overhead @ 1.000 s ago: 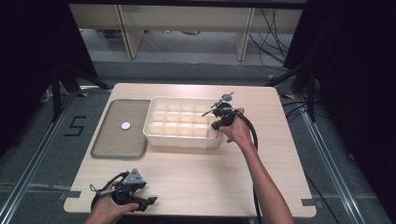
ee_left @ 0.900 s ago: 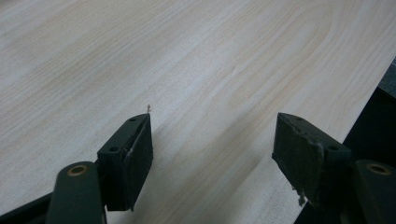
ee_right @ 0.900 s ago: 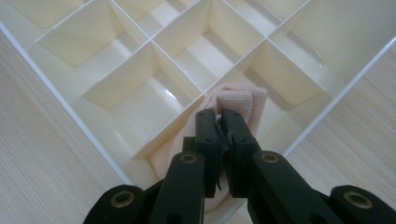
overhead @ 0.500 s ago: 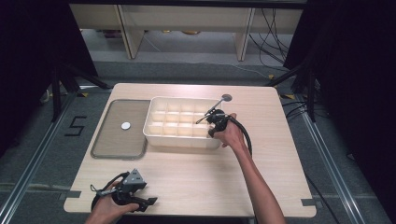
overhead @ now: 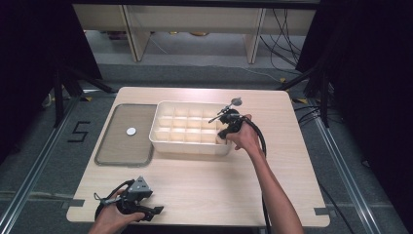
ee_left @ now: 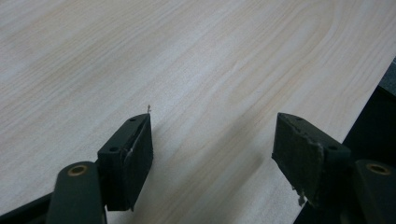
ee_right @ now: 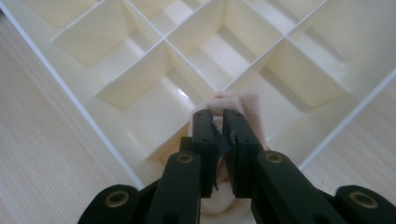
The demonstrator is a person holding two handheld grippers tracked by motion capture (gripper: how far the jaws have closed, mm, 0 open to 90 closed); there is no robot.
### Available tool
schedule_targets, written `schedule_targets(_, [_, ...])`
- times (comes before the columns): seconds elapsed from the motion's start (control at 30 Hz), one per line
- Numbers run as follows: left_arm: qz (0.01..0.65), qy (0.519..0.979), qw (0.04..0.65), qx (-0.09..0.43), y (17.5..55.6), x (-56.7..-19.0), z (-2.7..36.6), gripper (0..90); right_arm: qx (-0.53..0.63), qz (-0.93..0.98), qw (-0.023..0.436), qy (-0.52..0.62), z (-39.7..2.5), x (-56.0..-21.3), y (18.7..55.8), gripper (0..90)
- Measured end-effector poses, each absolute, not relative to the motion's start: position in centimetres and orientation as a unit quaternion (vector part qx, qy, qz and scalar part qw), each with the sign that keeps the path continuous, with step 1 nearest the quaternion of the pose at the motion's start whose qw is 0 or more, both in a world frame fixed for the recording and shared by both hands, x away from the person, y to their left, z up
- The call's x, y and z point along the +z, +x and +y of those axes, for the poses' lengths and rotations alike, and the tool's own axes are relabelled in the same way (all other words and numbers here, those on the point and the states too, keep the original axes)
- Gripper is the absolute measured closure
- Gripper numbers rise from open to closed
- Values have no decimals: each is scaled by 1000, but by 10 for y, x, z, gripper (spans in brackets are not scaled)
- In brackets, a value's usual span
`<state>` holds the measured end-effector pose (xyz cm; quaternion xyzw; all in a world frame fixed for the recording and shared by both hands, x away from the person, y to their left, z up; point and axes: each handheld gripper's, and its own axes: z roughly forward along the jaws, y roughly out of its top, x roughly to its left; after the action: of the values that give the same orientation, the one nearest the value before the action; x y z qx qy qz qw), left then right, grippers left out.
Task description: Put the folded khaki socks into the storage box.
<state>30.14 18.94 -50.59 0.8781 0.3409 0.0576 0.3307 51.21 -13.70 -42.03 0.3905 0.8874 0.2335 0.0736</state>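
A white box (overhead: 187, 142) split into several compartments stands mid-table. My right gripper (overhead: 224, 128) reaches over its near right corner. In the right gripper view that gripper (ee_right: 218, 125) is shut on a pale pink block (ee_right: 246, 108), which hangs over a corner compartment of the box (ee_right: 116, 93); the jaws hide much of the block. Down at the table's front left edge, my left gripper (overhead: 147, 211) rests low. In the left gripper view it (ee_left: 215, 135) is open over bare wood, with nothing between its jaws.
A flat grey tray (overhead: 113, 146) lies left of the box, and a small white disc (overhead: 131, 131) sits on it. The table's front edge (ee_left: 373, 93) runs close beside the left gripper. Dark stands and cables surround the table.
The right gripper has moved left and toward the person, from the box's far right corner to its near right corner. The left gripper has stayed put.
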Motion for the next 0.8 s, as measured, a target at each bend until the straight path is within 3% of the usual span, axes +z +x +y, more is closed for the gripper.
schedule_targets(0.17, [341,878,332,57,301,-506,189,281,229,884,86,398,-142,-420,516,841])
schedule_targets(0.8, [341,878,330,57,299,-506,188,281,172,899,63,398,-126,-448,521,883])
